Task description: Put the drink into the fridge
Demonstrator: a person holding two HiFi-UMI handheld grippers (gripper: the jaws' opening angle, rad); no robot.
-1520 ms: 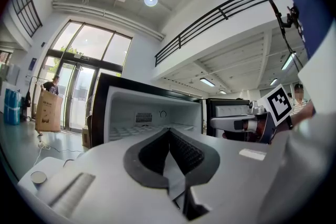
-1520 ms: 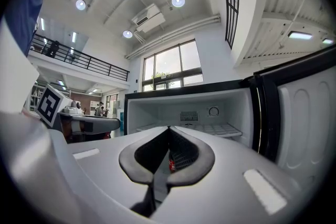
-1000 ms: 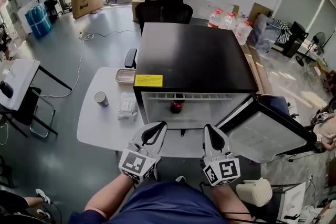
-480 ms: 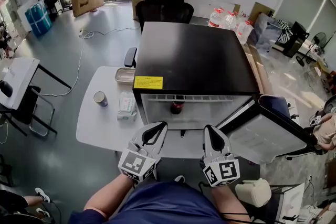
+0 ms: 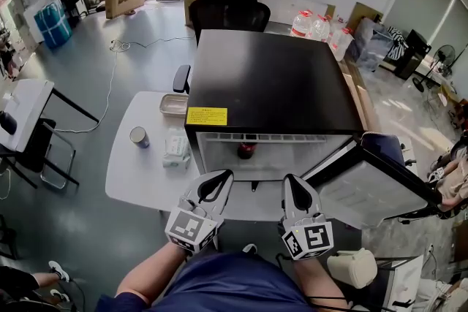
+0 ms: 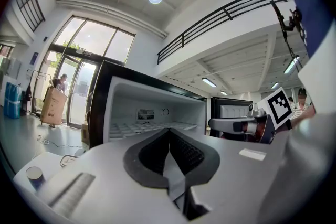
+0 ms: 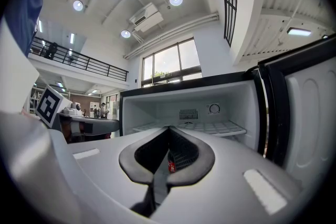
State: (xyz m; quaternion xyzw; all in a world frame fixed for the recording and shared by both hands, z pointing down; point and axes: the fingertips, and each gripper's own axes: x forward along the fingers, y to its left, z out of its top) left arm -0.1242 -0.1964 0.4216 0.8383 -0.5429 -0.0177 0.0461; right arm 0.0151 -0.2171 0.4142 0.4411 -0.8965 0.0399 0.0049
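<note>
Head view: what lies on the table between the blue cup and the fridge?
A white packet lies flat on the table between the blue cup and the fridge, close to the fridge's side. The head view shows it.

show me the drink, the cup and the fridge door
drink (image 5: 246, 150): head view, on its middle
cup (image 5: 139, 137): head view, on its top
fridge door (image 5: 369, 190): head view, on its pale inner panel

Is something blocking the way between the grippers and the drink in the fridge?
Nothing visible does. The drink stands inside the open fridge, whose door is swung out to the right. The left gripper and right gripper are just in front of it, both shut and empty.
</note>
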